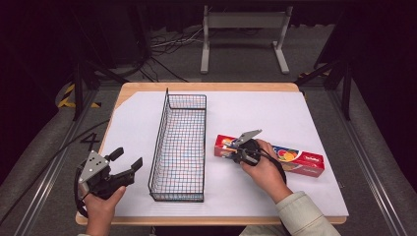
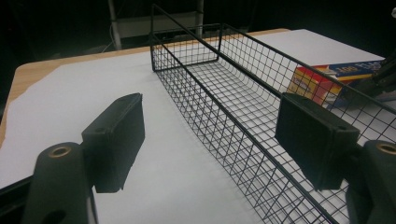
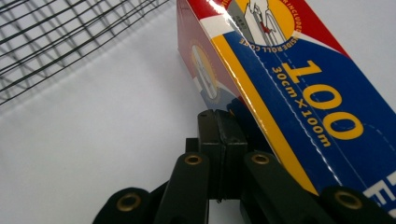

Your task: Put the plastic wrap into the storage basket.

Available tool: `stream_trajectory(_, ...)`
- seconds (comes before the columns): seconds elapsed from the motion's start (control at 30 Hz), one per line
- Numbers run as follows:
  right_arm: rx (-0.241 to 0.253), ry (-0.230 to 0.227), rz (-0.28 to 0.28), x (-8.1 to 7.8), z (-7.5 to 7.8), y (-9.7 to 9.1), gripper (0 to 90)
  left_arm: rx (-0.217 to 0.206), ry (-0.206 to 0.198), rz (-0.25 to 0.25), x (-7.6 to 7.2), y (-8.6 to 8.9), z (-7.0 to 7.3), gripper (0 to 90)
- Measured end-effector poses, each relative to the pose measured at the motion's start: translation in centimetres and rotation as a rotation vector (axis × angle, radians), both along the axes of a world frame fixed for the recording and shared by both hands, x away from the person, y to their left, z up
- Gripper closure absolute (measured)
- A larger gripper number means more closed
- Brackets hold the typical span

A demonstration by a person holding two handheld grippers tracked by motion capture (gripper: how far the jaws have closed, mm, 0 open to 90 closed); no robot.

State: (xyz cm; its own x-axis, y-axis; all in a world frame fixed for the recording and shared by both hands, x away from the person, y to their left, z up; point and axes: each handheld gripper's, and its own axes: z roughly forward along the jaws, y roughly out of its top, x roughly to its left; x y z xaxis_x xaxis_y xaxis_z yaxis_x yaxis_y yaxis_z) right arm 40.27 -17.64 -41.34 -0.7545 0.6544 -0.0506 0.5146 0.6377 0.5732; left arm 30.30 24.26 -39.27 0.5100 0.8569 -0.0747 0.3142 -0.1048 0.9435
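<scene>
The gripper (image 3: 219, 122), jaws pressed together with nothing between, sits at bottom centre against the box (image 3: 299, 88) running to the right; basket (image 3: 70, 37) mesh upper left.

Long box (image 1: 295, 158): middle stretch hidden under the right hand (image 1: 265, 172) and right gripper (image 1: 235, 156) in the high view; far end cut off by the frame edge in the right gripper view, small lettering partly out of frame. Wire basket (image 2: 243, 93) beside the box: near end cut off at the bottom edge in the left gripper view. Box print seen through the basket mesh: too small to read.
</scene>
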Motion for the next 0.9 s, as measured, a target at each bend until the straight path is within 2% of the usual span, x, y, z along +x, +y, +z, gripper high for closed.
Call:
stream_trajectory(0.37, -0.029, -0.016, -0.102, 2.0, 0.2, -0.2, 90.0, 0.002, 0.006, -0.005, 0.1, -0.1, -0.1, 24.4)
stream_trajectory(0.67, -0.066, -0.039, -0.132, 3.0, 0.2, -0.6, 90.0, 0.003, 0.014, -0.017, 0.2, -0.2, -0.3, 24.3)
stream_trajectory(0.83, -0.052, -0.018, -0.128, 3.0, 0.0, -0.8, 90.0, 0.004, 0.016, -0.016, 0.2, -0.2, -0.3, 24.2)
stream_trajectory(0.9, -0.024, -0.007, -0.106, 2.9, 0.2, -0.9, 90.0, 0.001, 0.016, -0.013, 0.2, -0.2, -0.3, 24.2)
